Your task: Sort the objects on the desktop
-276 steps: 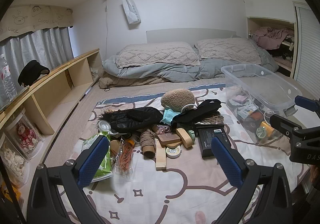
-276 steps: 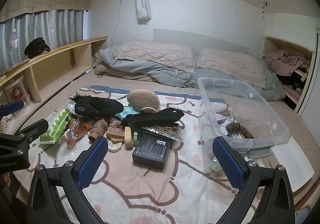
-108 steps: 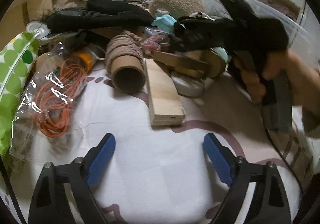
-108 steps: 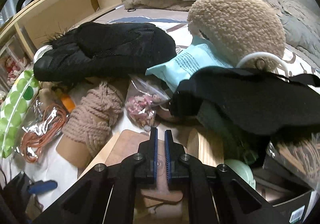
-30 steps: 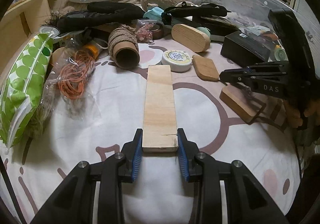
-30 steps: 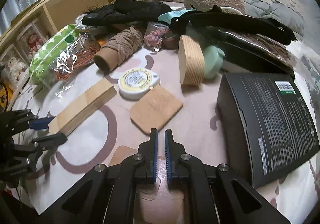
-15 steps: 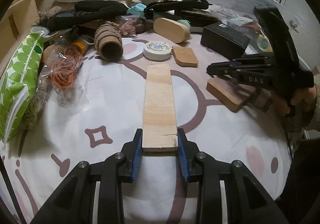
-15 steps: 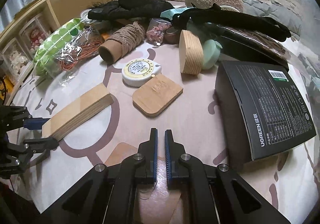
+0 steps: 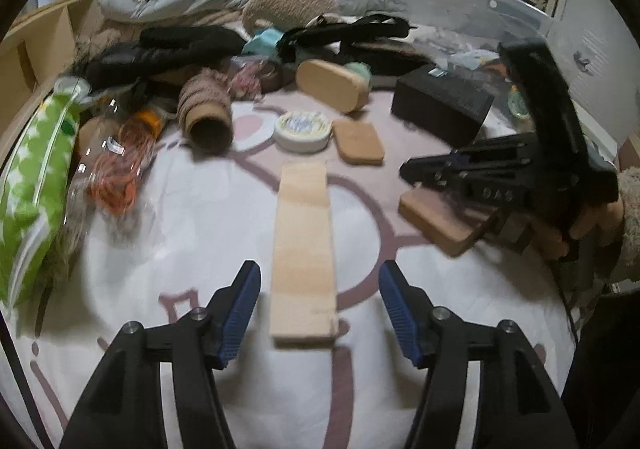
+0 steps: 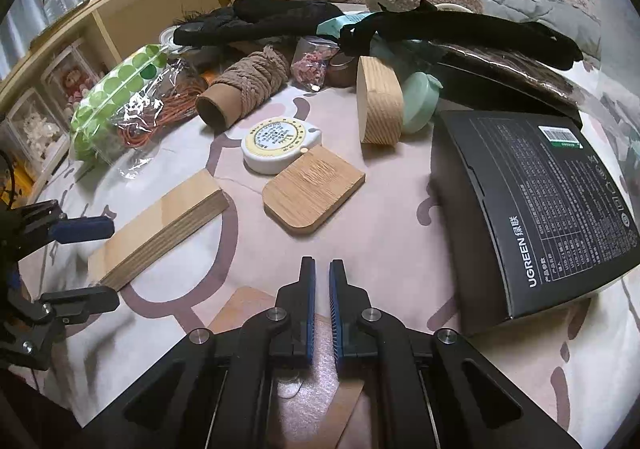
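Plank (image 9: 303, 249) of pale wood lies flat on the bedsheet (image 9: 180, 233) at lower centre of the left view, long axis running straight away between the spread fingers of the left gripper (image 9: 318, 309) — jaws wide, touching nothing. At right, the right gripper (image 10: 322, 307) pinches a flat wooden block (image 9: 438, 219) just above the sheet, beside the plank.

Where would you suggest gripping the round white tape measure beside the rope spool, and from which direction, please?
I would take the white tape measure across its round rim, coming straight down from above. It lies flat, label up, so only its sides offer opposing faces. The flat wooden tile touches its near right edge, so place the fingers on the left and far sides, away from that contact.
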{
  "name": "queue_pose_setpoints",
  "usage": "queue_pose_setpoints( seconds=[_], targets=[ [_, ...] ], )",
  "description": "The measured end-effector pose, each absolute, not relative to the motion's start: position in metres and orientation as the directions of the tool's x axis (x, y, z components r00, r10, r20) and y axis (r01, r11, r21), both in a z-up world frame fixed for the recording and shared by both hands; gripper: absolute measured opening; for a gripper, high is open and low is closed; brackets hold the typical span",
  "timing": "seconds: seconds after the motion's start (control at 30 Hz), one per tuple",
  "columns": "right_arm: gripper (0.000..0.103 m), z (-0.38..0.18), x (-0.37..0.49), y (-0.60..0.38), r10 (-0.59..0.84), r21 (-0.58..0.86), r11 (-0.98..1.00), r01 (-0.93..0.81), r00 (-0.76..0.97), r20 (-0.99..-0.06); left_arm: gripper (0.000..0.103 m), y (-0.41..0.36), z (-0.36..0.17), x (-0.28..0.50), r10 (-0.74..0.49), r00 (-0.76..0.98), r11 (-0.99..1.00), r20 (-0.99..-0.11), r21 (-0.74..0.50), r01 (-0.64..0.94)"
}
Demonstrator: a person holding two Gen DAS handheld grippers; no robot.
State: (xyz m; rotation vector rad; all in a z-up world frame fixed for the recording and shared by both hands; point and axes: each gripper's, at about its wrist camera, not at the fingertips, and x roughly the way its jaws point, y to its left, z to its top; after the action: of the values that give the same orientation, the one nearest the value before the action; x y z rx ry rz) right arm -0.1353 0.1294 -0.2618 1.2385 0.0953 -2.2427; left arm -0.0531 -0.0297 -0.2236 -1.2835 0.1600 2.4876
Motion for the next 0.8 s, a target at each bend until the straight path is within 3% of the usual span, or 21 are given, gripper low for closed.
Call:
queue_pose_setpoints(
  seconds=[0.27,0.43,0.7,0.8],
  targets=[
    [0.007,-0.263,-0.138,0.135,-0.482,0.256,-0.825,0.504,-0.390,-0.785,0.061,-0.021,-0.227,-0.074,0.237,-0.538,-0.938,-0.809,-0.046,-0.343],
    [0.007,-0.263,-0.140,0.135,-0.488,0.268,-0.822,0.503,-0.379,-0.786,0.059,-0.021,-0.230,-0.092,0.275,-0.511,-0.940,-0.815,-0.116,-0.321],
    [0.008,-0.252,-0.146,0.136,-0.493,0.285,-0.806,0.519,-0.321,-0.809,0.057,-0.013,-0.239,-0.098,0.236,-0.514,-0.943,-0.825,-0.067,-0.325],
    [0.008,-0.228,-0.138,0.144,-0.519,0.266,-0.781,0.565,-0.352,-0.779,0.057,-0.014,-0.247,-0.096,0.227,-0.507,-0.942,-0.832,-0.056,-0.330]
  ],
)
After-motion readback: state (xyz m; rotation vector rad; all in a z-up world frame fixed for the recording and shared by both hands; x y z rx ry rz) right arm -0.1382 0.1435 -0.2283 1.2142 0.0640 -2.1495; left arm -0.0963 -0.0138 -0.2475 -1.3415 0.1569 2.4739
